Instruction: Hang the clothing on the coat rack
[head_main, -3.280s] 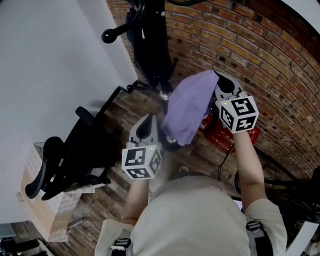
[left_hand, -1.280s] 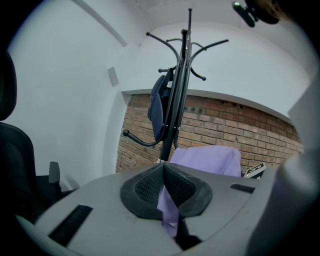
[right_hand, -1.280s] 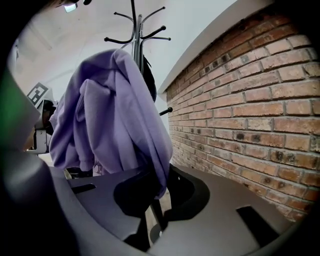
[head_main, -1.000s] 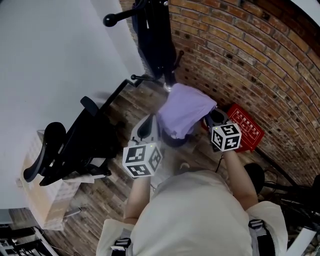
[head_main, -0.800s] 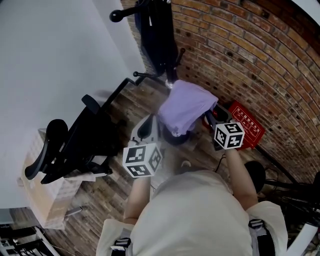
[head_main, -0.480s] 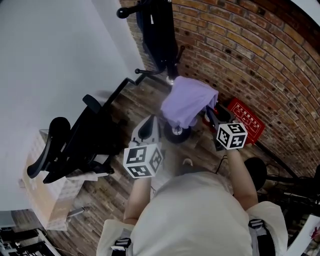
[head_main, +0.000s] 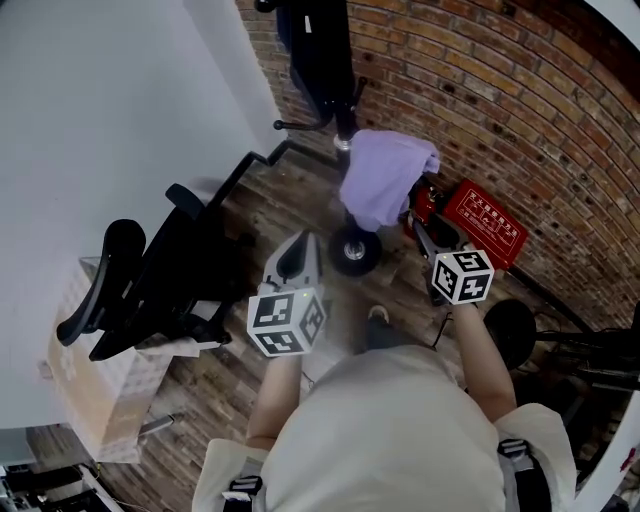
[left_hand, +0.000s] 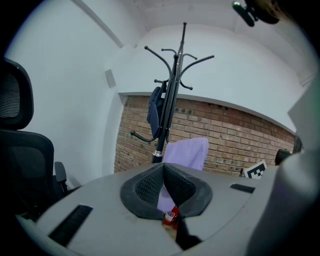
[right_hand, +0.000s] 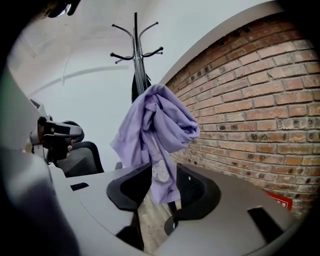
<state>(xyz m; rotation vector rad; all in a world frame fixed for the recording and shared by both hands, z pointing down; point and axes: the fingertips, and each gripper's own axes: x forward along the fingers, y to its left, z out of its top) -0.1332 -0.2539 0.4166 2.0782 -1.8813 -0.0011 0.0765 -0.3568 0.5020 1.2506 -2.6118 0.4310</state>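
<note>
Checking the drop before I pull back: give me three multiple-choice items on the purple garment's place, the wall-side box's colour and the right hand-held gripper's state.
1. The purple garment is: A on the coat rack; B on the floor; C on the chair.
2. The box by the brick wall is: A green; B red; C yellow.
3. The right hand-held gripper is: A shut on the garment; B shut, empty; C open.
A: it hangs draped on the rack. B: its face is red. C: its jaws, having just been opening, stand apart, the hem in the gap unpressed.
</note>
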